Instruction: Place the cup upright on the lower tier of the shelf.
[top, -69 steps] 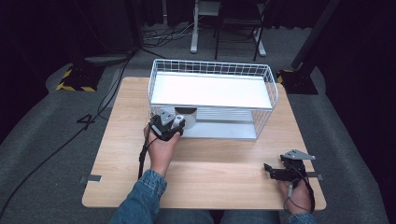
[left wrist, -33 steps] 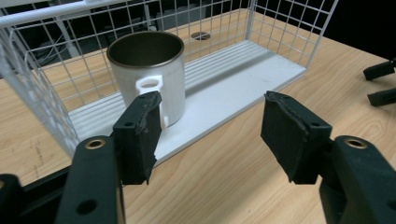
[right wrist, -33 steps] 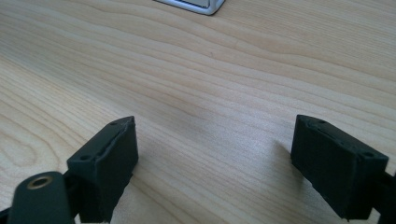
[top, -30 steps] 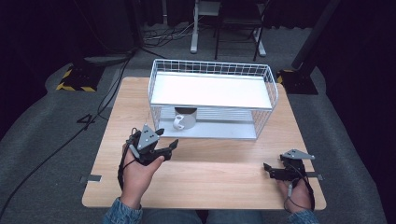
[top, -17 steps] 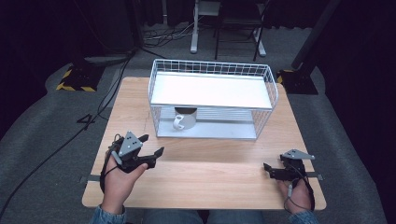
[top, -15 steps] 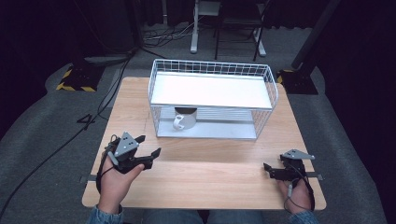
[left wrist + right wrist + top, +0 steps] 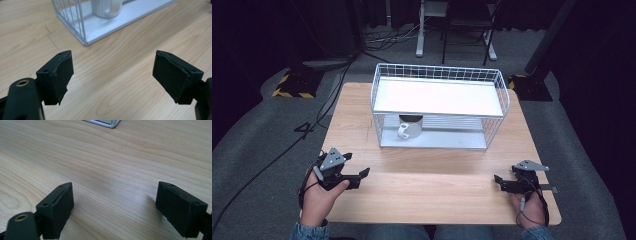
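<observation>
Near edge of the wooden desk (image 7: 432, 192): left hand-held gripper (image 7: 360, 177) at the front left corner, held in a hand with a denim cuff, jaws pointing right across the desk. Its jaws stand wide apart, have just been opening, nothing between them, bare wood under them in the left gripper view. Left hand-held gripper (image 7: 112, 75) there looks toward the rack's near corner and the mug.

Right hand-held gripper (image 7: 498, 181) at the front right corner, low over the desk, jaws pointing left. Jaws apart too, nothing between them. In the right gripper view the right hand-held gripper (image 7: 113, 206) has plain desk grain between the pads and a white rack corner at the top edge. The two grippers are well apart from each other and from the rack.

Farther back, mid-desk: white wire rack (image 7: 439, 75) with a flat white top shelf and an open lower level. White mug (image 7: 407, 130) stands upright on the lower level, at its left end, handle toward the front. Neither gripper touches it. In the left gripper view the mug (image 7: 106, 8) sits just behind the rack's wire side.

Beyond the desk: grey carpet, a black cable (image 7: 277, 150) trailing left, a yellow-black striped block (image 7: 292, 82).
</observation>
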`<state>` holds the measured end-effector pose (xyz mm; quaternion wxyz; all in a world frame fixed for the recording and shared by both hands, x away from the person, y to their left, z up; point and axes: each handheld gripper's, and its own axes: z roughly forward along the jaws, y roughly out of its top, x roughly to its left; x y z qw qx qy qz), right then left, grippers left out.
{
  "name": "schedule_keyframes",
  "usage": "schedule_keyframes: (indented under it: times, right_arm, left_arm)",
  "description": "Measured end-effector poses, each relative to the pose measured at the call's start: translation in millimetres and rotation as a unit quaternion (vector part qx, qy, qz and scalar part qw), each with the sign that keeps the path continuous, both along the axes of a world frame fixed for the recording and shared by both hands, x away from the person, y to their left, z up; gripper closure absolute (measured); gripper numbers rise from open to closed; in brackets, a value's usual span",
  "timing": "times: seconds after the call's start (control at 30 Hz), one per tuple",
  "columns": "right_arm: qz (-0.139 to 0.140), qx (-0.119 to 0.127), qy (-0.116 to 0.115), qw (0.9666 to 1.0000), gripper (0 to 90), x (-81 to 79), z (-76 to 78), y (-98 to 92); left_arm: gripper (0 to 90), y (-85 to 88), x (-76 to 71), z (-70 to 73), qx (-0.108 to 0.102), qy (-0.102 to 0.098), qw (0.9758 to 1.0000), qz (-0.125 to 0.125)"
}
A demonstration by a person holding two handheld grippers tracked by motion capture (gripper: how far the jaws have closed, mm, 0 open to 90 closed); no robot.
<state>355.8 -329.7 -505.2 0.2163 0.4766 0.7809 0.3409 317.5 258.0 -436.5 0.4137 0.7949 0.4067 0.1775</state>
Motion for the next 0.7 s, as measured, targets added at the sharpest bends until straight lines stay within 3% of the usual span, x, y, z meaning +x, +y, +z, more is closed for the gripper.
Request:
schedule_keyframes:
  times: [0.13, 0.23, 0.3, 0.33, 0.37, 0.7]
  right_arm:
    - [0.000, 0.000, 0.000, 1.0000, 14.9, 0.0, 0.0, 0.0]
    - [0.000, 0.000, 0.000, 1.0000, 14.9, 0.0, 0.0, 0.0]
    - [0.000, 0.000, 0.000, 1.0000, 14.9, 0.0, 0.0, 0.0]
    - [0.000, 0.000, 0.000, 1.0000, 14.9, 0.0, 0.0, 0.0]
    - [0.000, 0.000, 0.000, 1.0000, 14.9, 0.0, 0.0, 0.0]
    - [0.000, 0.000, 0.000, 1.0000, 14.9, 0.0, 0.0, 0.0]
  left_arm:
    - [16.5, 10.3, 4.4, -16.9, 0.021, 0.039, 0.9990, 0.006]
    - [16.6, 13.7, 6.5, -23.6, 0.035, 0.051, 0.9980, 0.011]
    - [16.6, 17.8, 9.0, -31.2, 0.054, 0.073, 0.9957, 0.016]
    - [16.6, 17.8, 9.0, -31.2, 0.054, 0.073, 0.9957, 0.016]
    - [16.6, 19.6, 10.5, -35.7, 0.059, 0.085, 0.9945, 0.018]
    - [16.7, 23.2, 15.5, -53.2, 0.074, 0.112, 0.9904, 0.031]
